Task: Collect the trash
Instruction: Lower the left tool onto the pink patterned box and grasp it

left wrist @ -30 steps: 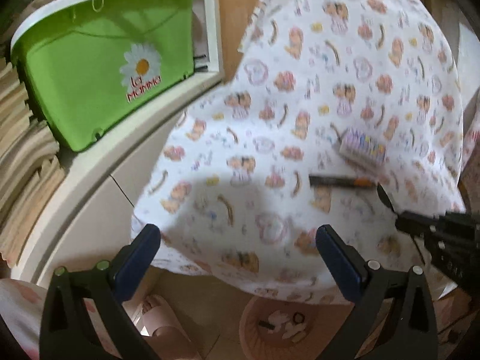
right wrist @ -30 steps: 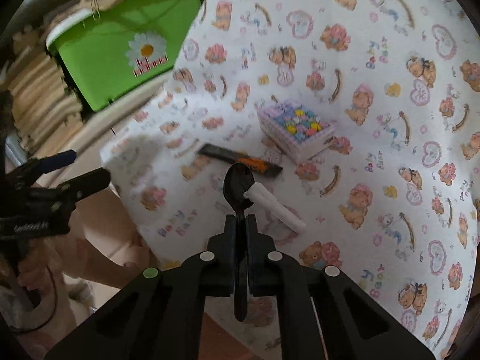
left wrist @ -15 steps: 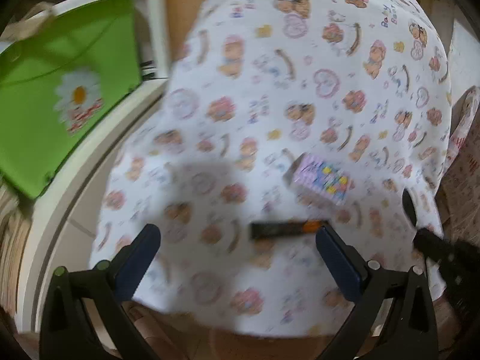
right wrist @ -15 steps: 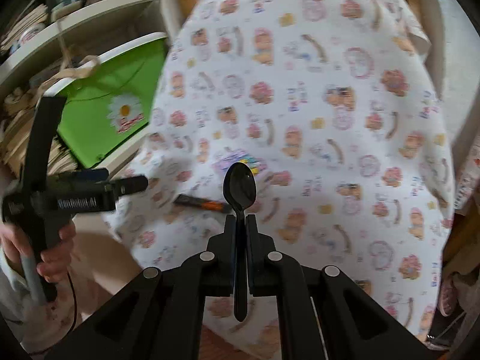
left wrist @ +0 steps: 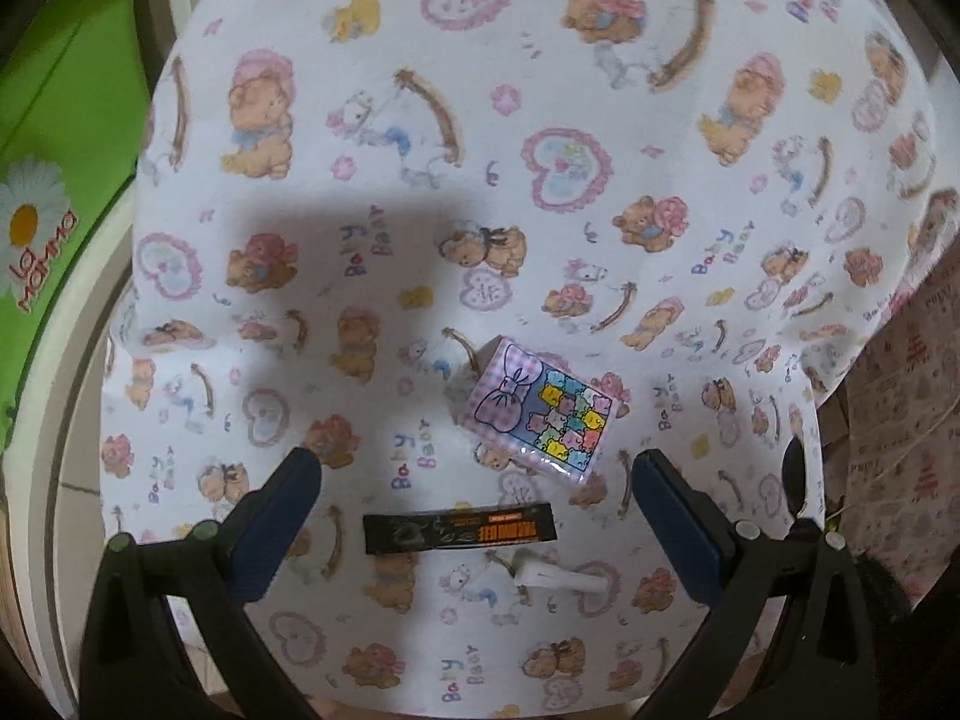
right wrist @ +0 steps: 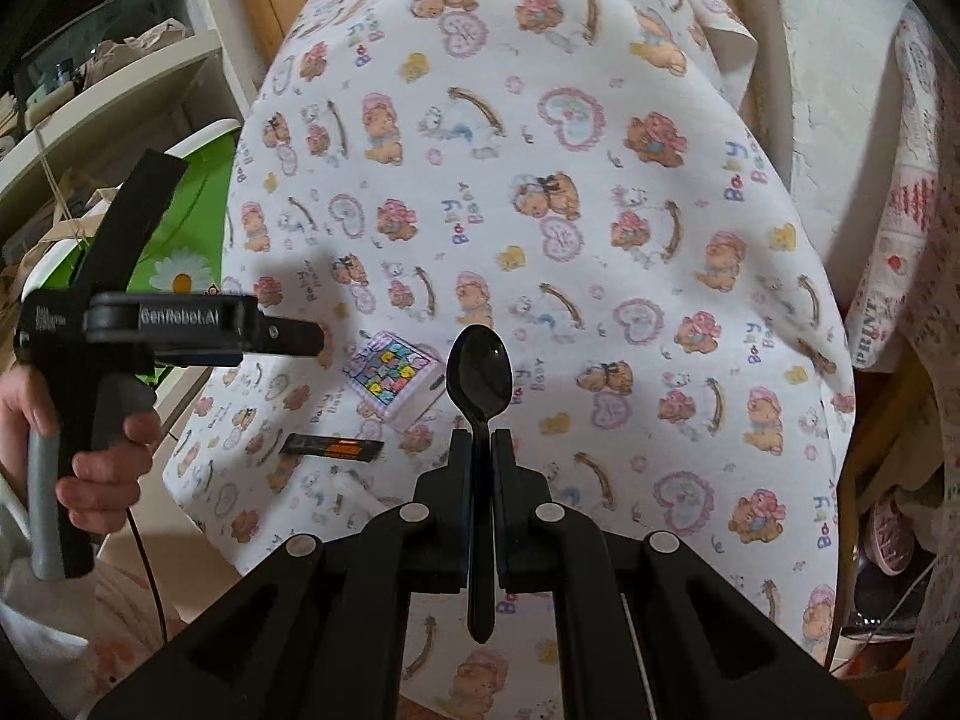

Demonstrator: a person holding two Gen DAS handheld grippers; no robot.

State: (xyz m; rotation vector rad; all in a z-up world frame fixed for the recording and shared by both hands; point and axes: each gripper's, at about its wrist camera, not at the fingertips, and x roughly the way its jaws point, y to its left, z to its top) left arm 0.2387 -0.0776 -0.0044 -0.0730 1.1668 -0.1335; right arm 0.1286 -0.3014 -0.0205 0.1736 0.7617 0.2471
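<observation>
A black plastic spoon (right wrist: 480, 396) is clamped upright by the right gripper (right wrist: 480, 456), bowl pointing away, above the tablecloth (right wrist: 600, 180). The left gripper (left wrist: 474, 474) is spread wide over the black wrapper (left wrist: 459, 534), lying crosswise.

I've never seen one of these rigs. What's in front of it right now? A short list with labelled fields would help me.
surface: table under a teddy-bear print cloth
left gripper: open, empty, hovering over the cloth
right gripper: shut on a black plastic spoon, bowl pointing forward
items on cloth: black wrapper, white stick-like piece, pastel patterned box
between left fingers: the black wrapper, not touched
at left: green bin with a daisy logo
</observation>
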